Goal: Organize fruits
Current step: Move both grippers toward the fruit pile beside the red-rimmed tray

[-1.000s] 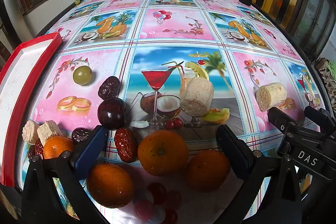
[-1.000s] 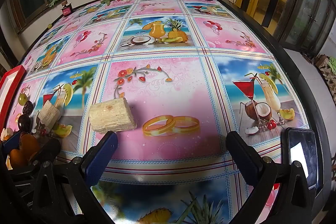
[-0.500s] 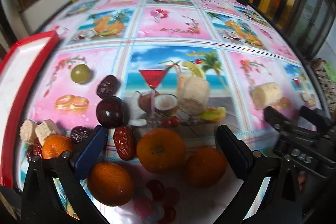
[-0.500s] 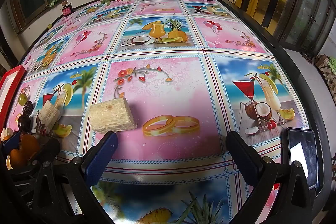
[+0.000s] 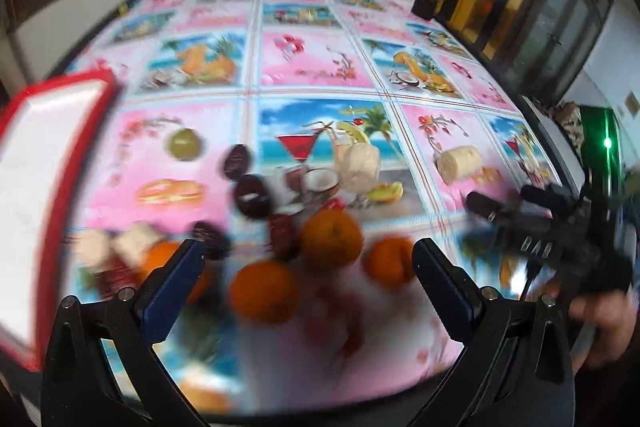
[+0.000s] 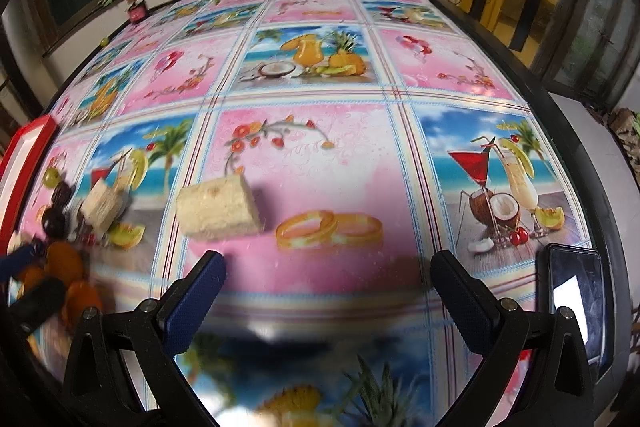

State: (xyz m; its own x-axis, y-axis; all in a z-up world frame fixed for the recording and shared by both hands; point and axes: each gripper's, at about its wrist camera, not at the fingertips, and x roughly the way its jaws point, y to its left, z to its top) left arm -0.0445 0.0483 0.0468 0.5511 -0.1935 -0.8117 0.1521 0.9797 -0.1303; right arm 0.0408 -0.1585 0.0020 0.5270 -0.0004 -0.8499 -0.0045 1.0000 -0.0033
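Orange skins crowd the lower middle of the left wrist view: the nearest orange (image 5: 264,291) lies between the wide-open, empty jaws of the left gripper (image 5: 306,287), a red tray (image 5: 60,163) at the left edge. It looks firm, round and prone to roll, so I would grip across its widest part

In the right wrist view the right gripper (image 6: 326,291) gapes empty below a pale sugarcane piece (image 6: 218,213) at centre left: stiff and light
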